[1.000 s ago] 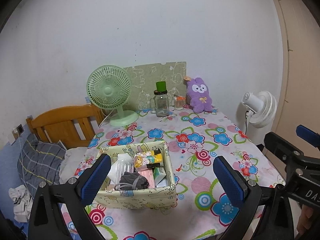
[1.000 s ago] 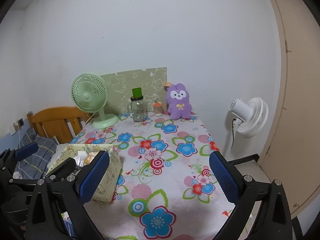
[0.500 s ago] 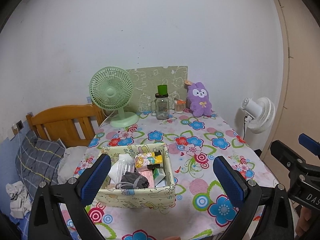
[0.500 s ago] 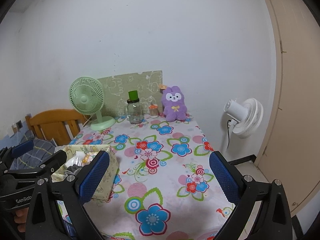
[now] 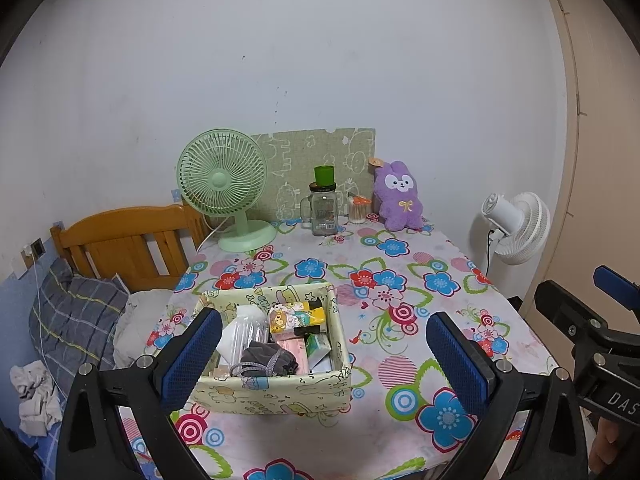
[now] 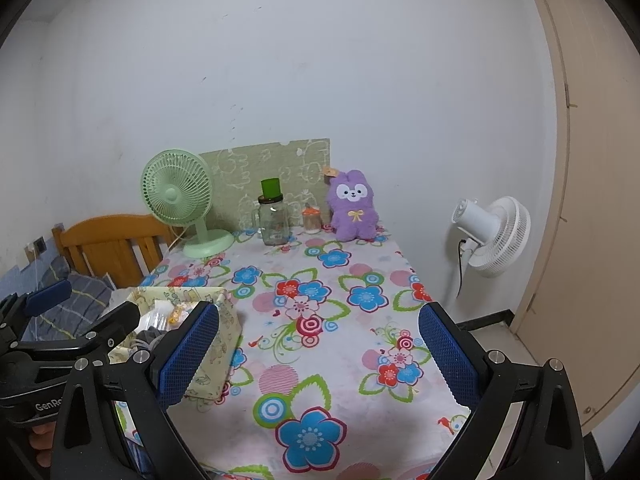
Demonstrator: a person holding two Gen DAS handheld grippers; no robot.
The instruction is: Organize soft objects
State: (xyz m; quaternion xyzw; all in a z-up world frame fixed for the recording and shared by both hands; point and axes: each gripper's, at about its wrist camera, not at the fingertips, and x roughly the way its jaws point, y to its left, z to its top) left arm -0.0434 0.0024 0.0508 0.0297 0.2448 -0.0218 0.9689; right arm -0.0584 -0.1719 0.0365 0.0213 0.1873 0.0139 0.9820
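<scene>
A purple plush bunny (image 5: 398, 196) sits upright at the table's far edge against the wall; it also shows in the right wrist view (image 6: 353, 206). A pale yellow fabric box (image 5: 276, 394) near the front left holds a grey pouch (image 5: 266, 358), a clear bottle, a cartoon-print pack and other small items; its corner shows in the right wrist view (image 6: 222, 344). My left gripper (image 5: 324, 360) is open and empty, above the box's near side. My right gripper (image 6: 318, 356) is open and empty over the floral tablecloth, to the right of the box.
A green desk fan (image 5: 228, 188), a glass jar with a green cup on top (image 5: 323, 208) and a small orange-lidded jar (image 5: 357, 210) stand at the back. A white floor fan (image 6: 494, 234) is right of the table. A wooden headboard (image 5: 128, 240) and bedding lie left.
Both grippers have drawn back and risen a little, so the table looks farther away. Jaws stay open; nothing on the table has moved.
</scene>
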